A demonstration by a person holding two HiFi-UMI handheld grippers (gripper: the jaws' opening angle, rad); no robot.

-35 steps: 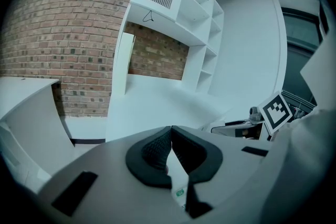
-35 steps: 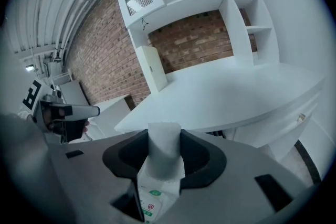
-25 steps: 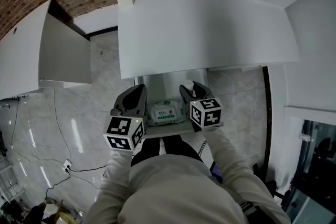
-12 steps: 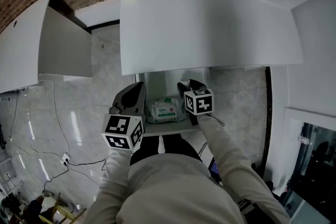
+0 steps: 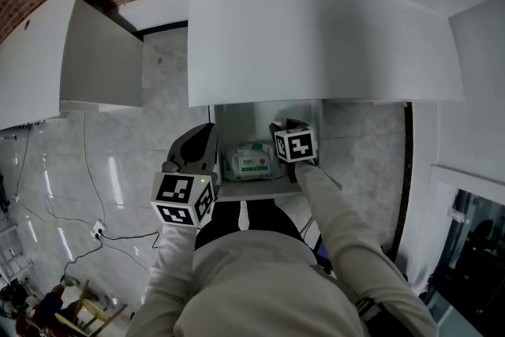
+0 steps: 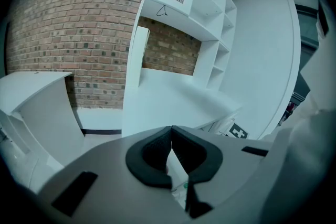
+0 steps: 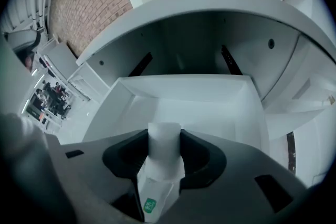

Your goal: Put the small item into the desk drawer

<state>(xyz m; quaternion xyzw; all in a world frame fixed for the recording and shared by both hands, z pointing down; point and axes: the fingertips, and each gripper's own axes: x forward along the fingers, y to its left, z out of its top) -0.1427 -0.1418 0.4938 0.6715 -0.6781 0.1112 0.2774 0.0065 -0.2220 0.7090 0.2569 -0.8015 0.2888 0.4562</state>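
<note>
A small white bottle (image 7: 164, 150) with a white cap and a green mark low on its label sits between the pads of my right gripper (image 7: 164, 135), which is shut on it. In the head view, that right gripper (image 5: 282, 129) reaches over the right side of the open white desk drawer (image 5: 246, 189). Ahead of the bottle lies the drawer's bare white inside (image 7: 189, 105). My left gripper (image 5: 202, 144) hangs at the drawer's left edge. Its jaws meet at the tips with nothing between them (image 6: 170, 132).
A green-and-white pack of wet wipes (image 5: 251, 160) lies in the drawer's middle. The white desk top (image 5: 316, 28) overhangs the drawer's back. A white cabinet (image 5: 55, 67) stands at the left, and a cable (image 5: 88, 193) runs over the marble floor.
My right gripper has moved forward over the drawer with the bottle, and its marker cube now sits farther in. The left gripper has barely moved.
</note>
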